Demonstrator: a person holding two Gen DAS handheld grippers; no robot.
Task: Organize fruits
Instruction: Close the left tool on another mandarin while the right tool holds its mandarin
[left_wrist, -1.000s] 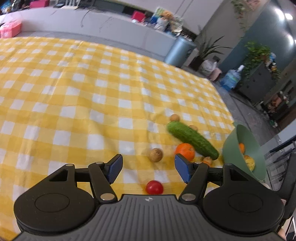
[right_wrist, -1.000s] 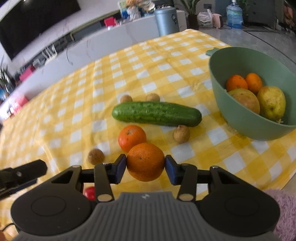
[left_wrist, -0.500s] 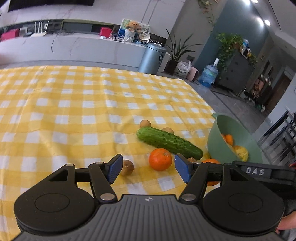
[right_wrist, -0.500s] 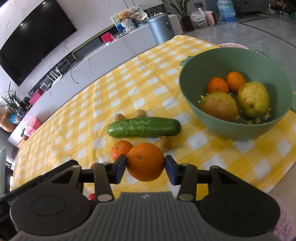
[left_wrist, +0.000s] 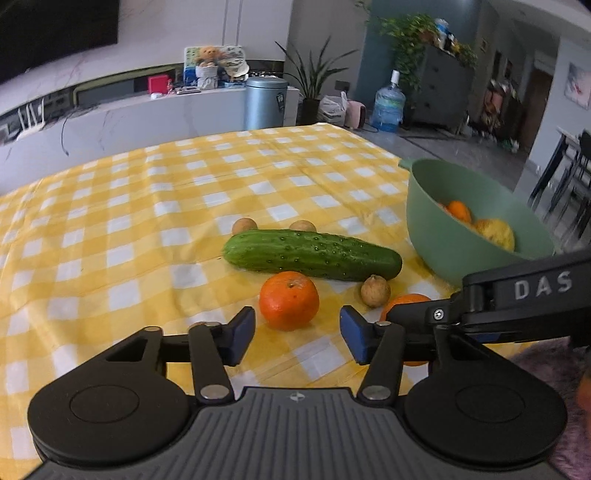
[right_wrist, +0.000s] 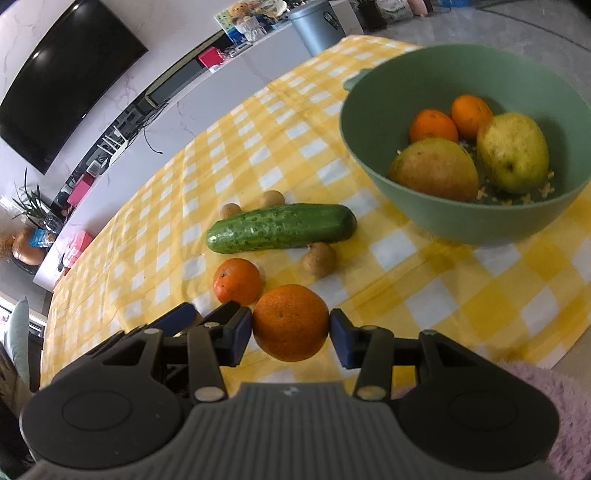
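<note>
Both views shifted; bowl nearer

Right view: green bowl (right_wrist: 461, 218) grew, now upper right w/ fruit close up. Left view: small orange (left_wrist: 289, 300) slid from lower right to centre betw. left gripper (left_wrist: 297, 334) fingers; red tomato gone from frame; right gripper (left_wrist: 480, 306) entered at right.

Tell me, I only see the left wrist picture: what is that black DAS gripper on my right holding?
Observer: The right gripper is shut on a round orange fruit; your view shows only a sliver of it.
Child: How many fruits are in the green plastic bowl?
Observer: Four in the green plastic bowl: two small oranges, a brownish pear and a yellow pear.
Child: Is my gripper holding anything?
Observer: No, the left gripper is open, behind a small tangerine on the yellow checked cloth.
</note>
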